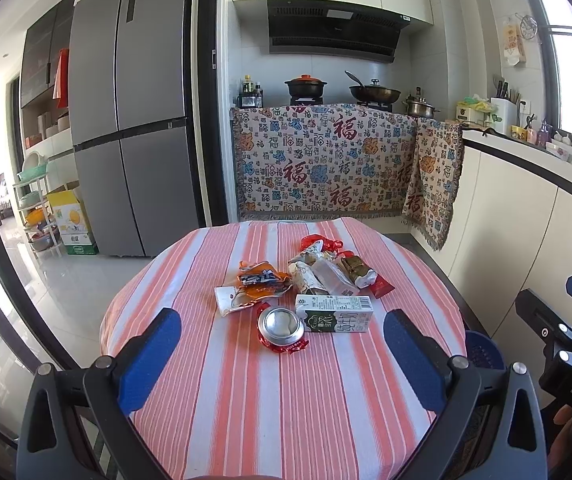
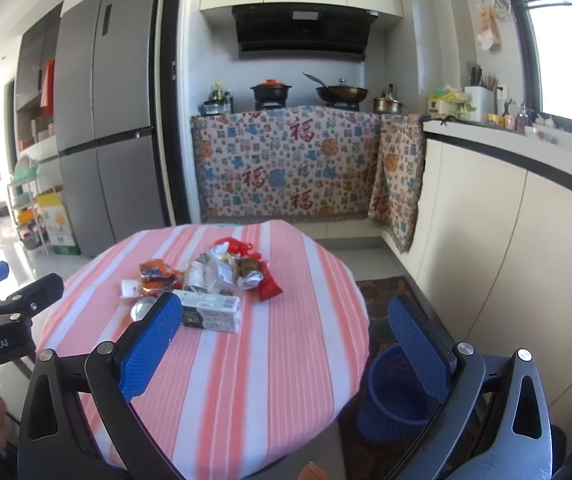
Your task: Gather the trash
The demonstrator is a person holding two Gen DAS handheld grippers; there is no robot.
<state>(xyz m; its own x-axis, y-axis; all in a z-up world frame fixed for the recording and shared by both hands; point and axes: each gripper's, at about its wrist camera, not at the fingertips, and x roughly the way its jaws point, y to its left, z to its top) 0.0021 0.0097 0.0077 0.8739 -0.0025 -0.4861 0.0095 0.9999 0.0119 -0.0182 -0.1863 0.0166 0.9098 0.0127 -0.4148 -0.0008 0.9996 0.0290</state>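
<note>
Premises: a domestic kitchen. Evidence noted: a tall grey multi-door refrigerator (image 1: 126,120), a black range hood (image 1: 331,30) over a hob carrying a clay pot (image 1: 305,85) and wok (image 1: 374,91), cream cabinets (image 1: 517,240), and a round table under striped cloth (image 1: 286,400).

Grey four-door fridge (image 1: 126,120) left; patterned cloth (image 1: 317,160) draped over stove counter; clay pot (image 1: 305,86), wok (image 1: 374,92) above.

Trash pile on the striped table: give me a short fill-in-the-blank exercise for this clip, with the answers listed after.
1. The crushed can lies just to the ____ of the milk carton in the left wrist view.
2. The blue basket stands on the ____ beside the table.
3. Both the left gripper and right gripper are ____.

Answers: left; floor; open
</note>
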